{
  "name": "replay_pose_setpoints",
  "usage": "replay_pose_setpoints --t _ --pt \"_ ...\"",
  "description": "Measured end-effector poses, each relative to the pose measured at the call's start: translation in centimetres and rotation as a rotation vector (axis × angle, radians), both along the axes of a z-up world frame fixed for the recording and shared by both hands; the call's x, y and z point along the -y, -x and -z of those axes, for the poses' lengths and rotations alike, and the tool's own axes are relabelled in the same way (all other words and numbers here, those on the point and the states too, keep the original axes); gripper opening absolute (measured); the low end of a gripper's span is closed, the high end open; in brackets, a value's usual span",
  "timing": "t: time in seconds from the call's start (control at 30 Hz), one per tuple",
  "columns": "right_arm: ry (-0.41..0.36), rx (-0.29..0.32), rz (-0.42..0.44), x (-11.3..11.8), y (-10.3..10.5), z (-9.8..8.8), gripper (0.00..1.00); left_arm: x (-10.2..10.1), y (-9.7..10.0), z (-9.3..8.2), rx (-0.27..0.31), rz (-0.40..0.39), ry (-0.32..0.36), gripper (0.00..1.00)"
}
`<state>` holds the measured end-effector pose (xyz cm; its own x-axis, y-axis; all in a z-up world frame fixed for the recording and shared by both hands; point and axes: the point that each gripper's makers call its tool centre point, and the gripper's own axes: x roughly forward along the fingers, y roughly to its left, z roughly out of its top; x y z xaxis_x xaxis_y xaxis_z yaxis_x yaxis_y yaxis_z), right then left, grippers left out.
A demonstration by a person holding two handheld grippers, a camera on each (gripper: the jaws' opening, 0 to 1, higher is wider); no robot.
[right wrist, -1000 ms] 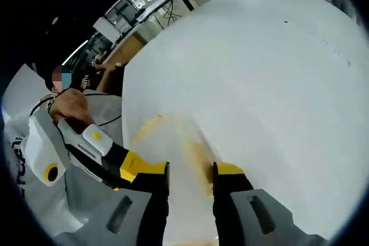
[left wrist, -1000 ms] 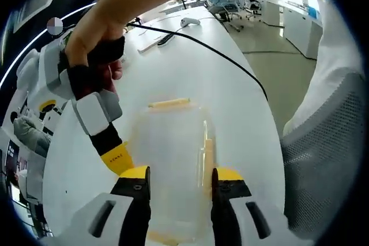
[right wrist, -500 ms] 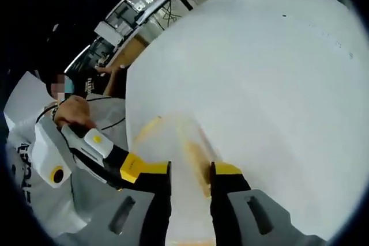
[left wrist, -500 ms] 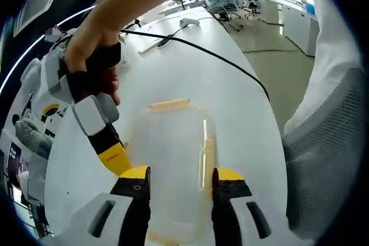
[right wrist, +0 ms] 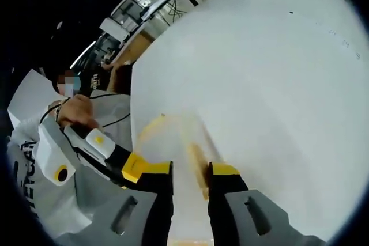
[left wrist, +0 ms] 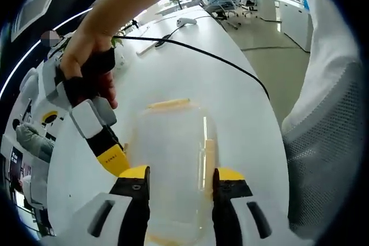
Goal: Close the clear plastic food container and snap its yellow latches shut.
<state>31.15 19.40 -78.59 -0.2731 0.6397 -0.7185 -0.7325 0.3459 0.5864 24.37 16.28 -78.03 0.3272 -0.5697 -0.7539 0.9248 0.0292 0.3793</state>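
Observation:
The clear plastic container (left wrist: pixel 173 148) lies on the white table with its lid on. One yellow latch (left wrist: pixel 169 103) runs along its far edge and another (left wrist: pixel 209 156) along its right side. My left gripper (left wrist: pixel 181 176) hovers over the near part of the lid, jaws wide apart and open. My right gripper (left wrist: pixel 112 156), held by a hand, comes in from the left and meets the container's left edge. In the right gripper view its jaws (right wrist: pixel 191 170) stand a narrow gap apart, with a yellow latch (right wrist: pixel 196 162) and the container's rim (right wrist: pixel 173 136) between them. The left gripper (right wrist: pixel 101 149) shows there on the left.
A black cable (left wrist: pixel 202 53) crosses the white table (left wrist: pixel 242 113) beyond the container. Small objects (left wrist: pixel 187 21) lie at the far end. A grey mesh chair back (left wrist: pixel 323 159) is close on the right. A person's white sleeve (right wrist: pixel 34 165) is at the left.
The right gripper's jaws have drawn slightly closer together around the latch. The left gripper's jaws keep the same gap. The container has not moved.

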Motion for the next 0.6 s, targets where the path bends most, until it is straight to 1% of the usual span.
replay_pose_setpoints --t 0.17,0.33,0.53,0.6 --pt "-0.009 0.009 0.001 0.25 -0.04 -0.16 0.19 -0.04 0.04 0.02 0.000 -0.006 -0.001 0.38" --pt "-0.028 0.036 0.007 0.50 -0.12 -0.35 0.20 -0.10 0.04 0.01 0.001 -0.007 0.001 0.38" --pt "-0.005 0.068 0.005 0.90 -0.38 -0.47 0.20 0.00 -0.19 -0.02 0.004 0.000 0.010 0.39" --pt "-0.002 0.089 0.001 1.02 -0.44 -0.54 0.20 0.06 -0.25 -0.02 0.007 -0.001 0.014 0.39"
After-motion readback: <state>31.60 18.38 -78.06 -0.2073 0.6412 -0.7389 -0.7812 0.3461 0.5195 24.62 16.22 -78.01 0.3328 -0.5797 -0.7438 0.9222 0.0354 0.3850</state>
